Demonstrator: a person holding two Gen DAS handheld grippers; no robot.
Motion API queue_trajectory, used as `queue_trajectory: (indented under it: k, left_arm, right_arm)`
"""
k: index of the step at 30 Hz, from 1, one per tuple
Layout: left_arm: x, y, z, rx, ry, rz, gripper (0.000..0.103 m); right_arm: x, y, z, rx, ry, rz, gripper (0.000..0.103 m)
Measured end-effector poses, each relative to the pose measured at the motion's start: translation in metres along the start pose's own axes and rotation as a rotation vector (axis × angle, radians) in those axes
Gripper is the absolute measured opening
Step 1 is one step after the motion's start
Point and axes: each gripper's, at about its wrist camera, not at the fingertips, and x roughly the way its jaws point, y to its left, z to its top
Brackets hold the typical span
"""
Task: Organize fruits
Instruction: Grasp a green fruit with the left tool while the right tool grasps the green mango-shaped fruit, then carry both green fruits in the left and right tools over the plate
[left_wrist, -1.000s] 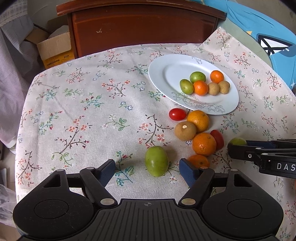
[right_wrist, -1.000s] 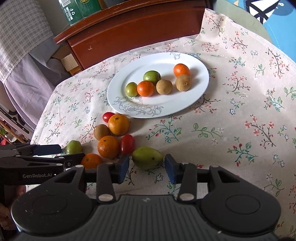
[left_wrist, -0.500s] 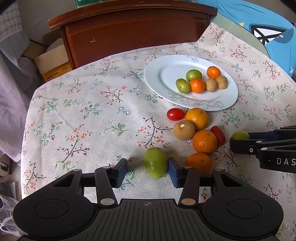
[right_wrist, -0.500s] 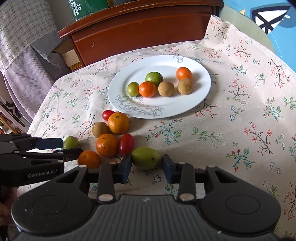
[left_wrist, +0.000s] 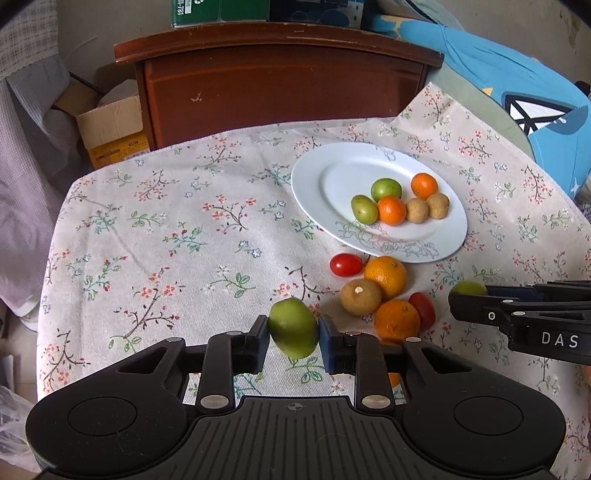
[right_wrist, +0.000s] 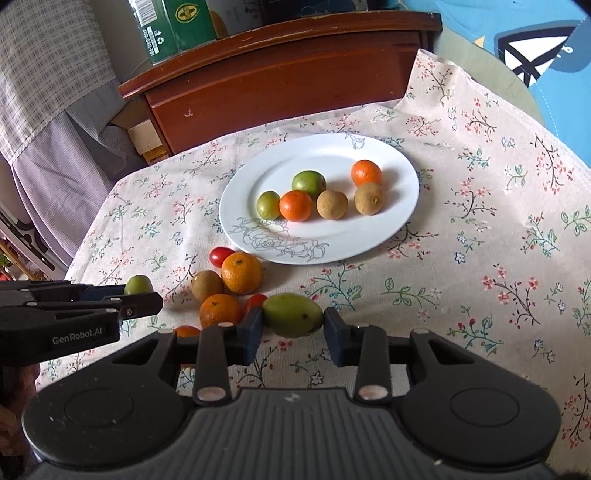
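My left gripper (left_wrist: 293, 332) has its jaws closing, and both blue pads press on a round green fruit (left_wrist: 291, 321) just above the floral tablecloth. In the right wrist view, my right gripper (right_wrist: 293, 319) is shut on an oval green fruit (right_wrist: 291, 314), gripped end to end. Between the two grippers lie loose fruits: two oranges (left_wrist: 385, 277), a brown fruit (left_wrist: 360, 296) and two cherry tomatoes (left_wrist: 345, 264). A third orange is partly hidden behind my left fingers. Beyond them, the white plate (left_wrist: 321, 184) holds several green, orange and brown fruits.
A dark wooden cabinet (left_wrist: 280, 85) stands behind the table, with a cardboard box (left_wrist: 110, 129) to its left. A blue cushion (left_wrist: 535, 110) lies at the far right. The cloth's left half (left_wrist: 166, 240) is bare, and the table edge drops off at left.
My left jaws have closed from wide apart onto the round green fruit. The right jaws have narrowed onto the oval green fruit. Both views have tipped slightly upward.
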Motion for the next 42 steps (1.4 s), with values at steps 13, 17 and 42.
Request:
queue_trajectory:
  k: [13,17,42]
  left_arm:
    - [-0.011,-0.007,0.026,0.005,-0.092,-0.044,0.026]
    - [-0.009,-0.008,0.036,-0.017,-0.101,-0.074,0.026]
    - [0.047,-0.014,0.089,-0.015,-0.115,-0.087,0.026]
  right_arm:
    - [-0.011,-0.006,0.024,0.041,-0.084,0.033,0.036]
    - [-0.012,-0.01,0.033,0.061,-0.102,0.044,0.036]
    - [0.032,-0.03,0.086,0.037,-0.145,0.0,0.036]
